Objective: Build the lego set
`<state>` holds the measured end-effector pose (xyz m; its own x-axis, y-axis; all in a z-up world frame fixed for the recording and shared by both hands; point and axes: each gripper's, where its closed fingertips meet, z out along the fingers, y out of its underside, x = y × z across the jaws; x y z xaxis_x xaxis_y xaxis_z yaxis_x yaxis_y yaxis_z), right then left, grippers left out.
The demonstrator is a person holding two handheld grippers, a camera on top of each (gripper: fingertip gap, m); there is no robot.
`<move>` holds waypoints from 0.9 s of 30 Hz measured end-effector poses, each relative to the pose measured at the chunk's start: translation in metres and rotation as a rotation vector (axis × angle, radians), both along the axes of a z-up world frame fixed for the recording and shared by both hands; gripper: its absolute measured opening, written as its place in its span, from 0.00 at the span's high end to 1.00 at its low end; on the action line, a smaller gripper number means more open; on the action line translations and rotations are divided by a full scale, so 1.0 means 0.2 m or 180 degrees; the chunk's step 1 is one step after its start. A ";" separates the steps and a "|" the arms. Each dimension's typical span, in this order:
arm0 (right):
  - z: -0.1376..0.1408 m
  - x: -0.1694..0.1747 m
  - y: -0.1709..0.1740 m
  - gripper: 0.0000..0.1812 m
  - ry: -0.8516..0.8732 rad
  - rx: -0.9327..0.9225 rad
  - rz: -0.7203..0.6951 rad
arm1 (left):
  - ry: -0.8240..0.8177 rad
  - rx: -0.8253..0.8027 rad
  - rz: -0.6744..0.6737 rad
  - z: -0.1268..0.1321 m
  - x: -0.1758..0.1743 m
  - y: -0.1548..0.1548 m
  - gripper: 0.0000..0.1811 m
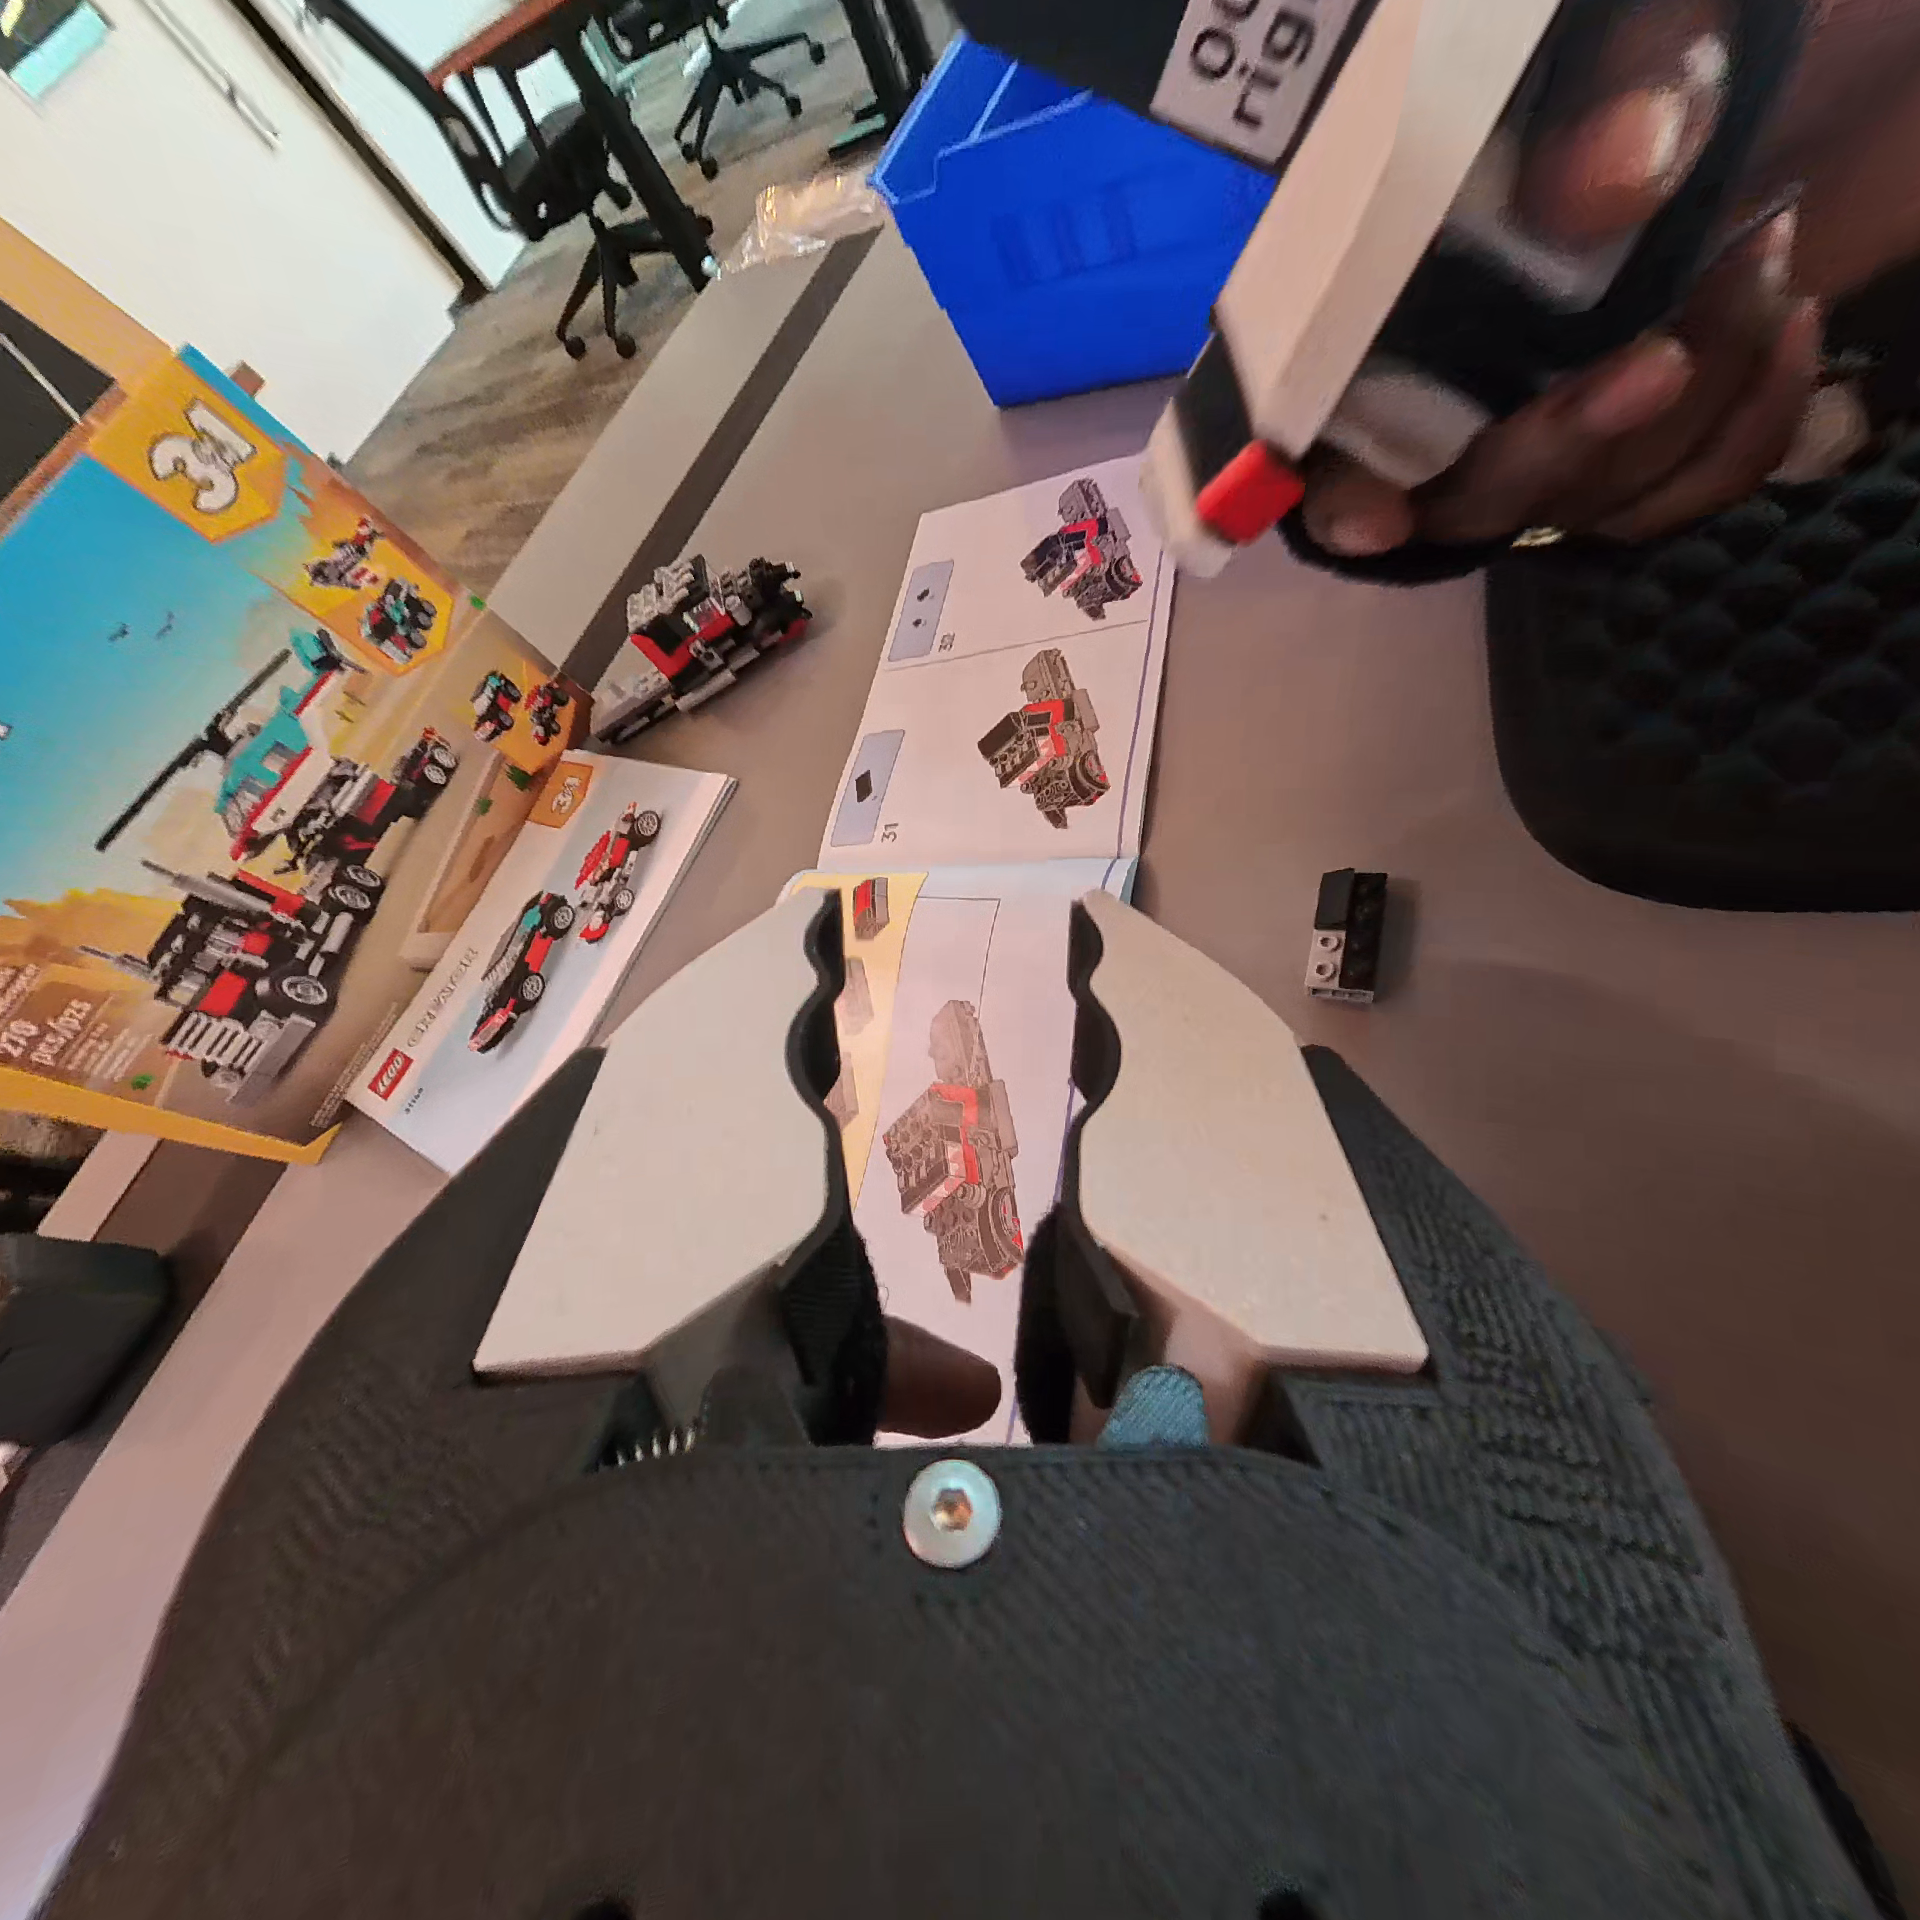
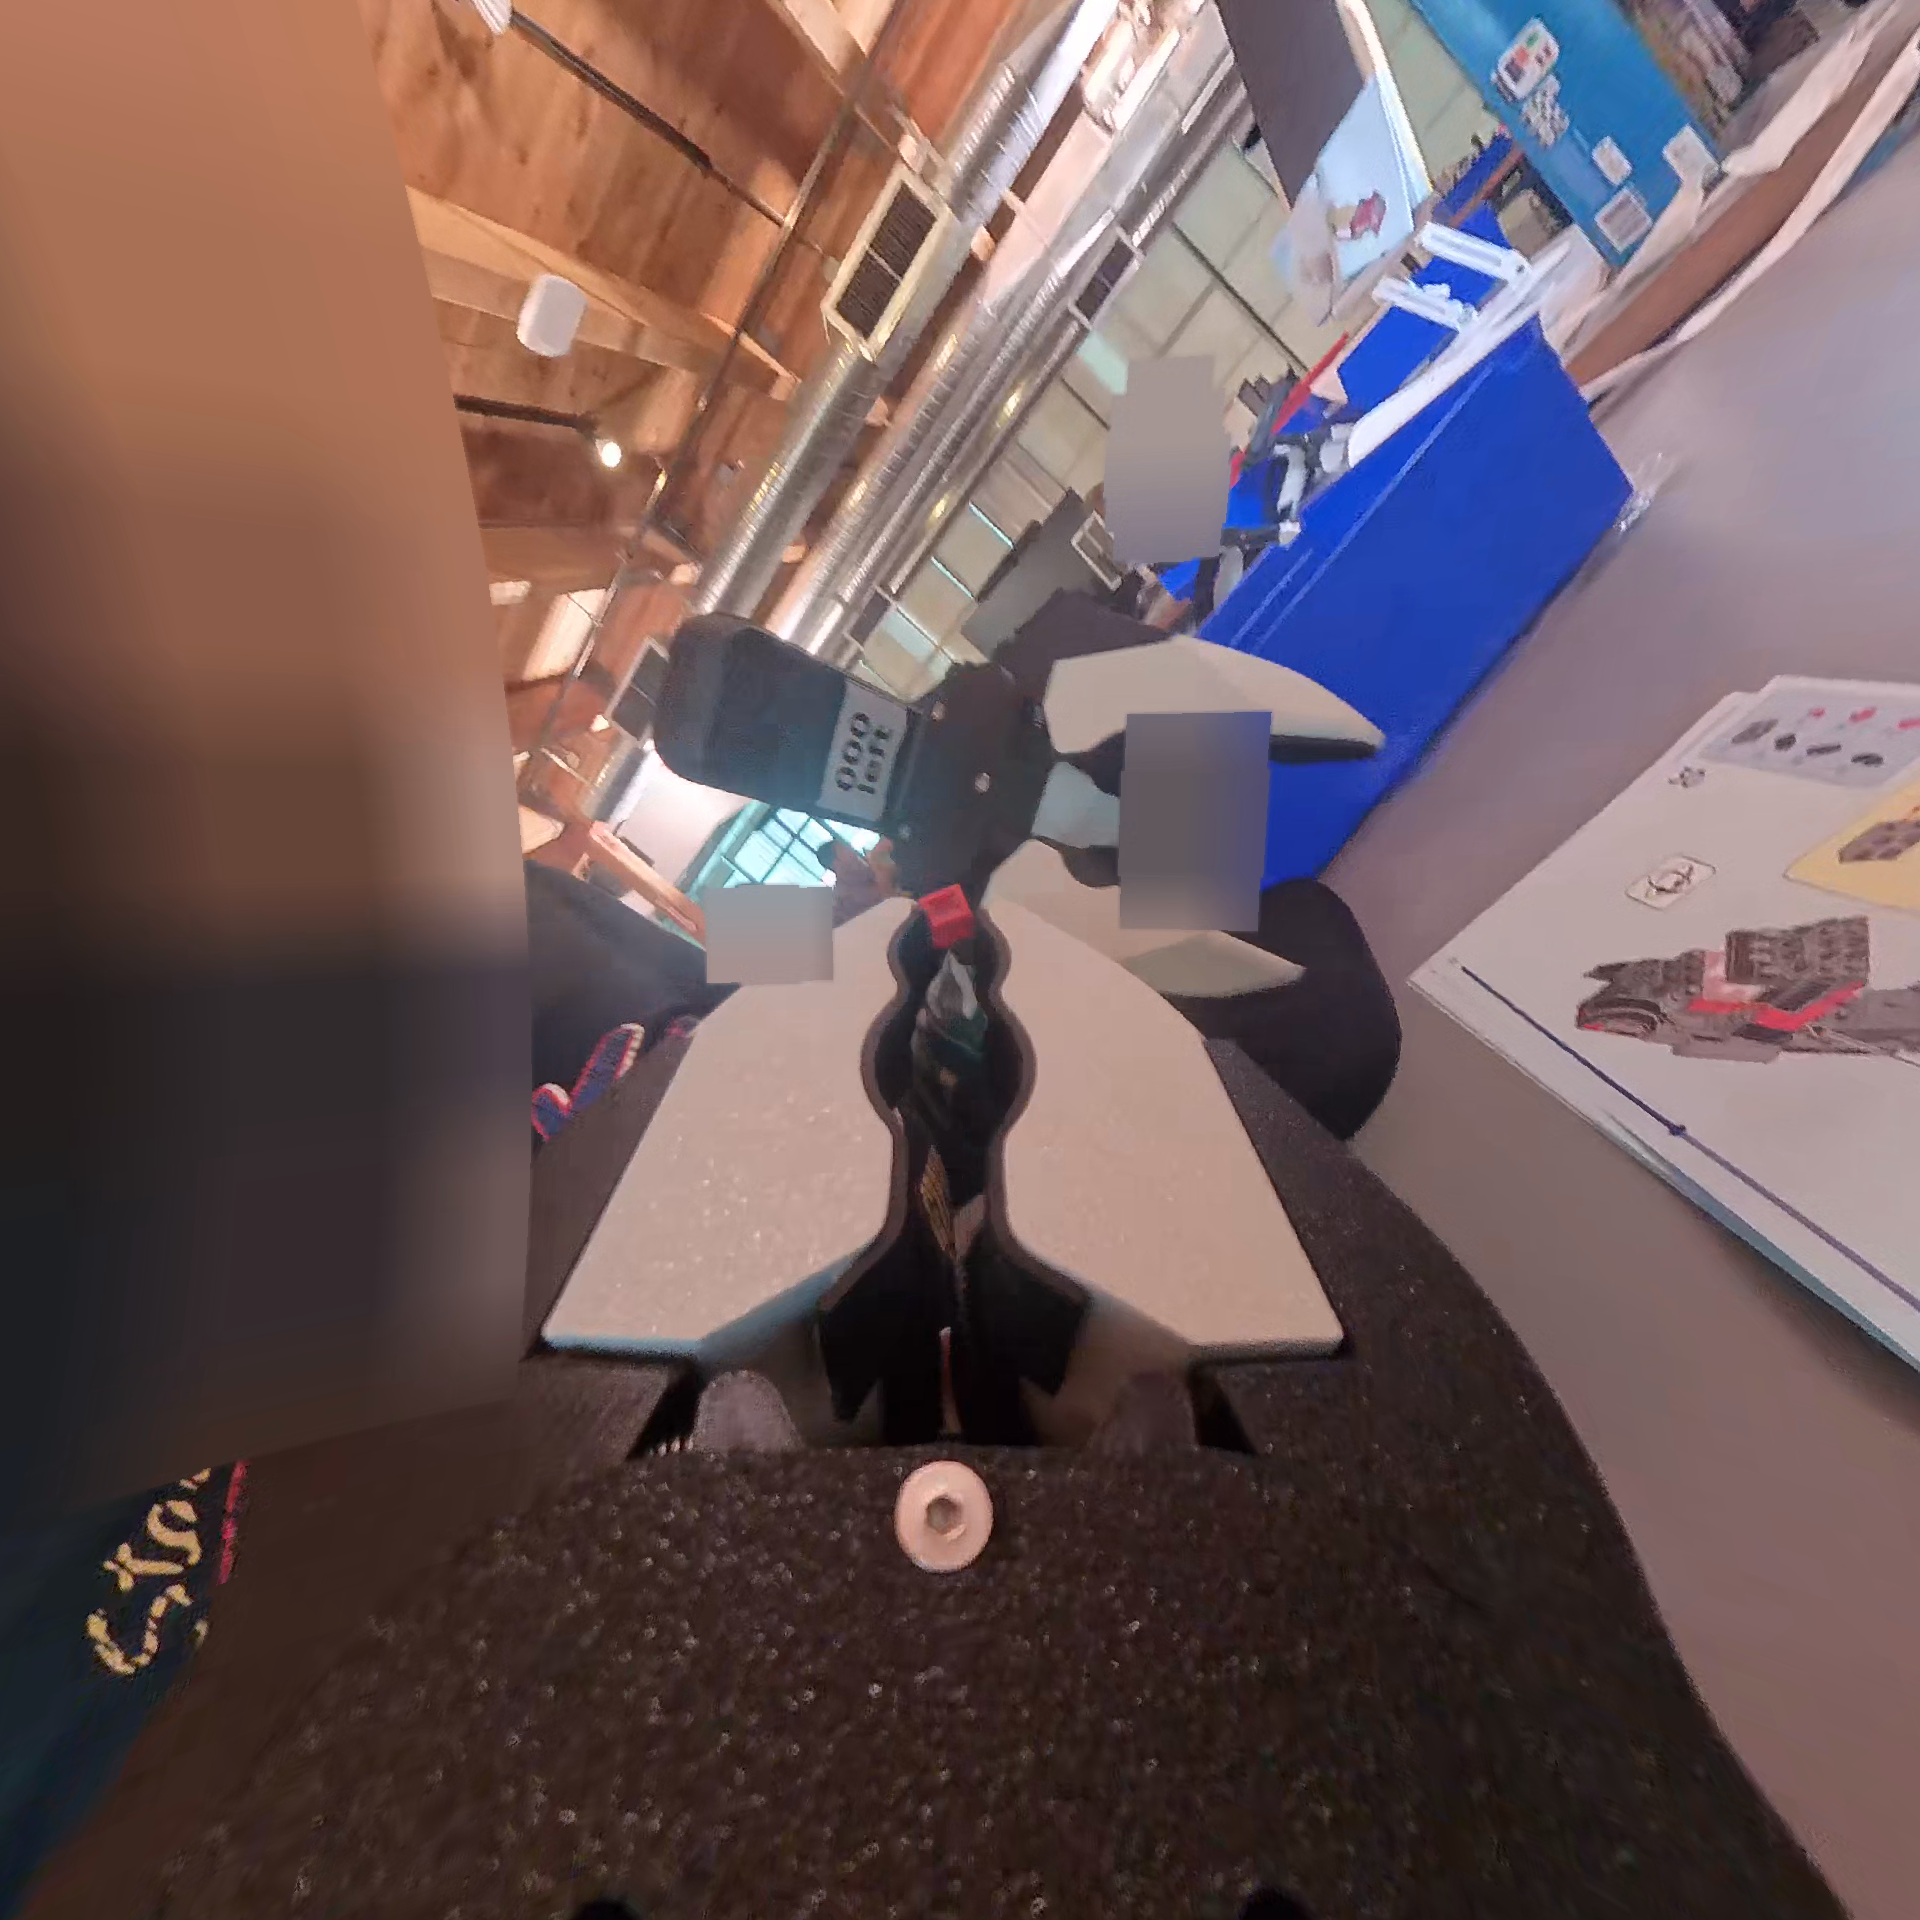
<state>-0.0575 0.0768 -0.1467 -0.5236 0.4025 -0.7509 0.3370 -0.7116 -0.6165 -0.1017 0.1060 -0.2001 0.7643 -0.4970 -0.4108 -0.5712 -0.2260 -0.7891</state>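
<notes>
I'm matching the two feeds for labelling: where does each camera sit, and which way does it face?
Left wrist view: on the open left gripper, looking down at the instruction booklet on the table; a fingertip shows.
Right wrist view: on the right gripper, tilted up toward the ceiling, pinching a red brick.
Shared: booklet, blue bin, each other's gripper.

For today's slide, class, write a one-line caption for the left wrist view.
Open left gripper hovers over the instruction booklet while the right gripper carries a red brick above the table.

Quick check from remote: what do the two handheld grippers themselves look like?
Both match: the left gripper and right gripper have pale grey, wedge-shaped fingers with wavy black inner pads, on a black textured printed body with one silver screw. Each housing bears a white label.
</notes>
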 end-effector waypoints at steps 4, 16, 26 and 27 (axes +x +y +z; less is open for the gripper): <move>-0.06 -0.01 -0.02 0.95 -0.0216 0.0120 0.0212 | -0.0169 0.0375 -0.0549 0.08 0.11 -0.06 0.83; -0.12 0.00 -0.04 0.95 -0.0562 0.0294 0.0607 | -0.0406 0.0474 -0.1217 0.11 0.28 -0.15 0.93; -0.17 0.03 -0.06 0.95 -0.0768 0.0471 0.0840 | -0.0028 0.0646 -0.1325 0.10 0.28 -0.18 0.98; -0.17 0.03 -0.06 0.95 -0.0786 0.0486 0.0863 | 0.0015 0.0651 -0.1341 0.10 0.29 -0.18 0.97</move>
<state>-0.0516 0.0647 -0.1810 -0.4375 0.3912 -0.8097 0.6514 -0.4829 -0.5853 -0.0440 0.0695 -0.1802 0.5113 -0.6720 -0.5357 -0.5834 0.1862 -0.7905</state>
